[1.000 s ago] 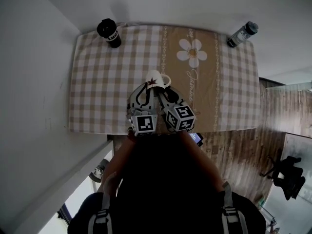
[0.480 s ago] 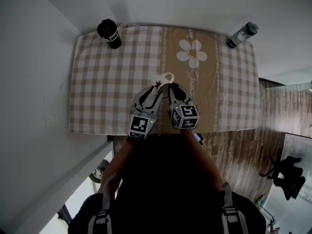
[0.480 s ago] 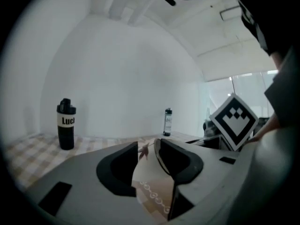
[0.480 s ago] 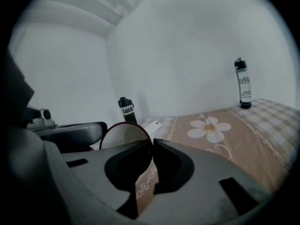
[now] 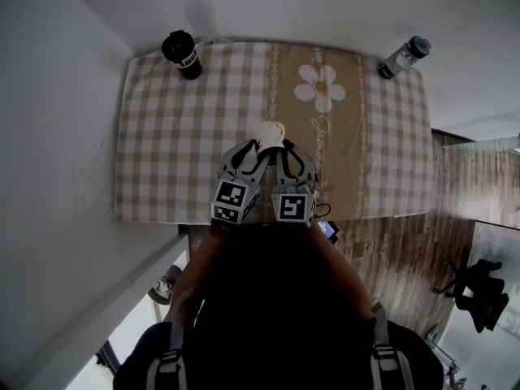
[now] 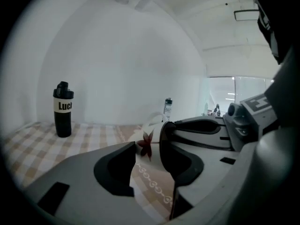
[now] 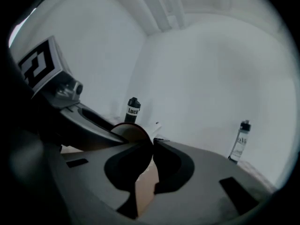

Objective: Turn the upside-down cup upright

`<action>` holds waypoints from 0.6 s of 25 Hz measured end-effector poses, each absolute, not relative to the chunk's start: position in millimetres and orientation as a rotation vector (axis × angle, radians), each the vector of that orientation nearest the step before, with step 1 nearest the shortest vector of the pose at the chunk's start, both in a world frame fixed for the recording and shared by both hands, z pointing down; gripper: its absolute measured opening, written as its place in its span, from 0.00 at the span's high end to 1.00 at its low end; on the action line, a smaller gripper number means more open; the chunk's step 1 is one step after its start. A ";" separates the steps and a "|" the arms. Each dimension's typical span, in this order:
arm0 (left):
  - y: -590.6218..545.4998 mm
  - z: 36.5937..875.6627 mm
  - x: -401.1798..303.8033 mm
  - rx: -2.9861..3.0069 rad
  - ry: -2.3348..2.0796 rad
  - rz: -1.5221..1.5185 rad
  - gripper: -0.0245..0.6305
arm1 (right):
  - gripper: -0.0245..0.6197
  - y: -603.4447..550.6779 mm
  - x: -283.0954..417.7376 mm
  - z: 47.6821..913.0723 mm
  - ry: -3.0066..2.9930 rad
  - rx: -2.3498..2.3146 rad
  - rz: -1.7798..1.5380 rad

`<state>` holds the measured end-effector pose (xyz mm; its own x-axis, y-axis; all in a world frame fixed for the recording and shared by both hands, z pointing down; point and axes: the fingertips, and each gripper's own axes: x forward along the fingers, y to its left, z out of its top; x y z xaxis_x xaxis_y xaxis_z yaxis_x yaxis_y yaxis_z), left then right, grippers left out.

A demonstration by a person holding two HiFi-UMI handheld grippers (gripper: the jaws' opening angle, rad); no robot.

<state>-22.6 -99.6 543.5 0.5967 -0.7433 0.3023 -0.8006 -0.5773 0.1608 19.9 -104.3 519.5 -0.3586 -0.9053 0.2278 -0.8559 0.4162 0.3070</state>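
My R gripper (image 7: 152, 146) just pinched cup (image 5: 270, 133) rim at 12 o'clock. L gripper (image 6: 147, 143) just opened wide, cup loose between. Prob ceramic: stiff, slick, fragile; hold rim.

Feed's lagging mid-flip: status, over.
Left gripper jaws just opened, not gripping. Right gripper just closed, pinching cup rim. Cup tilted, not yet upright. Black bottle, clear bottle at far corners.
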 end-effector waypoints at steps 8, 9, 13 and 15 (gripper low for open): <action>-112.2 549.4 -51.9 2.467 -1.471 0.414 0.90 | 0.82 -82.3 -17.7 515.7 -2.329 1.294 -0.443; -112.4 550.7 -54.1 2.469 -1.484 0.440 0.90 | 0.81 -79.4 -21.4 515.7 -2.325 1.273 -0.469; -110.5 555.0 -60.6 2.459 -1.502 0.440 0.90 | 0.88 -72.6 -23.7 515.2 -2.433 1.214 -0.406; -112.4 552.4 -63.5 2.470 -1.519 0.432 0.90 | 0.90 -72.1 -19.3 513.6 -2.634 1.222 -0.126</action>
<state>-63.5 -112.4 552.4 0.4262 -0.8326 0.3537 -0.8941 -0.4473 0.0243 -19.3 -72.1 513.6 -0.6236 -0.7619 0.1752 -0.7417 0.6474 0.1753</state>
